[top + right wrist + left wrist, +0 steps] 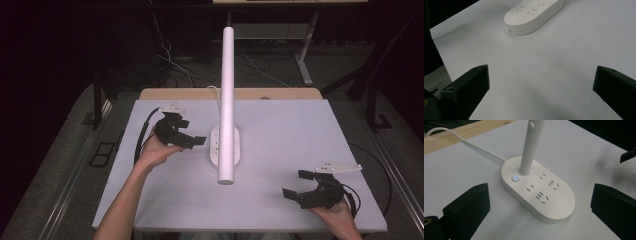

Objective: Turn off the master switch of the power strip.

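A white desk lamp stands mid-table: a tall white pole (pixel 227 100) rises from an oval base (pixel 215 145) with several sockets. In the left gripper view the base (pixel 549 205) lies close ahead, with a small button lit blue (pixel 516 178) beside the pole (pixel 527 150) and a white cord (pixel 474 145) running off to the back. My left gripper (pixel 192 131) is held just left of the base, open, with nothing between its jaws (pixel 540 195). My right gripper (pixel 296 184) is open at the front right, apart from the base (pixel 534 15), its jaws (pixel 541 77) over bare tabletop.
The white tabletop (pixel 300 130) has a wooden strip (pixel 280 93) along its far edge. Cables (pixel 172 65) and dark frame legs stand on the floor behind the table. The table's left edge (pixel 441 72) shows in the right gripper view.
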A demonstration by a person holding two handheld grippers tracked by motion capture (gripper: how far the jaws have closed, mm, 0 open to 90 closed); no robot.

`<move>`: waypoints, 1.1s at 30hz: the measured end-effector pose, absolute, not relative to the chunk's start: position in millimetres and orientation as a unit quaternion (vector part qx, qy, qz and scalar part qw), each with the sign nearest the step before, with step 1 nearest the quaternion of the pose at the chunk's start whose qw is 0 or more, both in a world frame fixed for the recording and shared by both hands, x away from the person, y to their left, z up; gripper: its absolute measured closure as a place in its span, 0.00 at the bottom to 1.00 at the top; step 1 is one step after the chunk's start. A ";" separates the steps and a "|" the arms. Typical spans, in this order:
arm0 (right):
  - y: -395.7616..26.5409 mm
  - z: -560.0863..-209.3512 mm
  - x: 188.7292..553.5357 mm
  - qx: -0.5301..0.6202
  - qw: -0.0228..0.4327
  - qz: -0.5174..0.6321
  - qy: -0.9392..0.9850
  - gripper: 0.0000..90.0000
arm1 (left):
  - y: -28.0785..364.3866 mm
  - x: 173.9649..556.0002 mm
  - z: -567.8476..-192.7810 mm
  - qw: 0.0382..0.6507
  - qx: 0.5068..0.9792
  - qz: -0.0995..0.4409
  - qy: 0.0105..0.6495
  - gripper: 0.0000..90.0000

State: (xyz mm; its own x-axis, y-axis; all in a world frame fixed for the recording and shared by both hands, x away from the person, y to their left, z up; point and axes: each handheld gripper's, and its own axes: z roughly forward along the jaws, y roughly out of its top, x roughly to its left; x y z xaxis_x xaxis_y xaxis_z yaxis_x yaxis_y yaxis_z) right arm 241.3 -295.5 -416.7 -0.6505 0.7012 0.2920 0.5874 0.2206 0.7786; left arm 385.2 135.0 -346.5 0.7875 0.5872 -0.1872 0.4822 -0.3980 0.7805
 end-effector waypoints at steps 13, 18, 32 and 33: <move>-296.8 -416.1 241.2 0.416 0.064 0.467 0.778 0.00 | 122.9 404.5 -344.5 0.428 0.844 0.057 0.318 0.01; -297.0 -415.3 241.0 0.416 0.067 0.468 0.777 0.00 | 119.1 412.3 -348.2 0.420 0.846 0.053 0.323 0.02; -297.6 -414.7 241.3 0.419 0.066 0.466 0.776 0.00 | 110.8 426.0 -357.1 0.420 0.843 0.049 0.332 0.08; -297.8 -414.8 241.4 0.419 0.066 0.466 0.777 0.00 | 110.7 427.1 -358.0 0.420 0.844 0.048 0.331 0.08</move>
